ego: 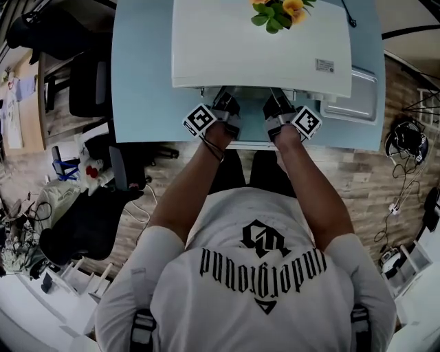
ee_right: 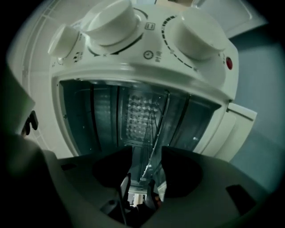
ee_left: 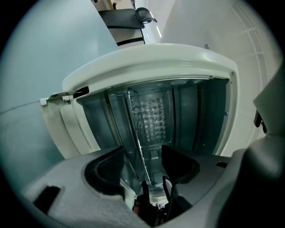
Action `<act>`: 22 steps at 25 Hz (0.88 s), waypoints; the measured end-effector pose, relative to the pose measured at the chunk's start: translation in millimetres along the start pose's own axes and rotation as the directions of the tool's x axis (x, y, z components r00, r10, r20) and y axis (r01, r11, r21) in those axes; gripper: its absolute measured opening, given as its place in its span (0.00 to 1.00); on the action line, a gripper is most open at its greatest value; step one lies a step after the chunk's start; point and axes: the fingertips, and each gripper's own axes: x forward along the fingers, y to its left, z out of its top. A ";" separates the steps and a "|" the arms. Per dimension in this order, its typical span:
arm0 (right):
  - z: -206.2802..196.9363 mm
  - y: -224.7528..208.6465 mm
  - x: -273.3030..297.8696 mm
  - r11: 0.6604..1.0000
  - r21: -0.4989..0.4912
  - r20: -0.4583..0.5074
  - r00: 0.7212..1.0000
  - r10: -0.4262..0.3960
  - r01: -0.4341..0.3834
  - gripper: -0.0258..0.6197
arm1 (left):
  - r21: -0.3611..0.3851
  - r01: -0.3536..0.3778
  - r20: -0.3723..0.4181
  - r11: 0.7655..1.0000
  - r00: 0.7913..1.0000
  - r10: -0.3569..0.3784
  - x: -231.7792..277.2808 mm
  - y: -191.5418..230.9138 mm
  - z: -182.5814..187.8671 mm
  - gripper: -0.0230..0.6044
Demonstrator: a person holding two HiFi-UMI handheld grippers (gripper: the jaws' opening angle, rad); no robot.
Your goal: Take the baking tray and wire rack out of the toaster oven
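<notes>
A white toaster oven (ego: pixel 261 48) stands on the light blue table (ego: pixel 141 82) with its door (ee_left: pixel 67 129) folded open. Both gripper views are rolled sideways, so the shelf inside shows as an upright line. In the left gripper view a thin metal edge (ee_left: pixel 137 142) of the tray or rack runs between the pads of my left gripper (ee_left: pixel 144 156), which do not press on it. In the right gripper view the wire rack (ee_right: pixel 153 133) likewise passes between my right gripper's (ee_right: pixel 147 156) open jaws. In the head view, left gripper (ego: pixel 223 104) and right gripper (ego: pixel 278 104) sit side by side at the oven's mouth.
Two or three white knobs (ee_right: pixel 196 29) line the oven's control side. Yellow flowers (ego: pixel 278 10) stand on the oven's top, and a silvery flat tray (ego: pixel 354 96) lies to its right. The open door (ee_right: pixel 236 129) juts toward me. Chairs and clutter (ego: pixel 75 227) sit on the floor to the left.
</notes>
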 end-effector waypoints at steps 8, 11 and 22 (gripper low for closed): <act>5.6 -6.7 17.1 0.995 0.083 0.093 0.995 0.038 -0.046 0.31 | -0.015 0.026 0.057 1.000 0.998 -0.025 12.2 6.7 14.7 0.41; 8.7 -4.3 24.3 0.991 0.092 0.126 0.989 0.080 -0.092 0.30 | -0.004 0.046 0.061 0.999 0.997 -0.045 16.5 6.0 17.2 0.39; 12.8 -12.4 29.6 0.993 0.093 0.156 0.986 0.056 -0.071 0.05 | -0.003 0.070 0.090 0.998 0.993 -0.070 25.9 2.7 21.1 0.05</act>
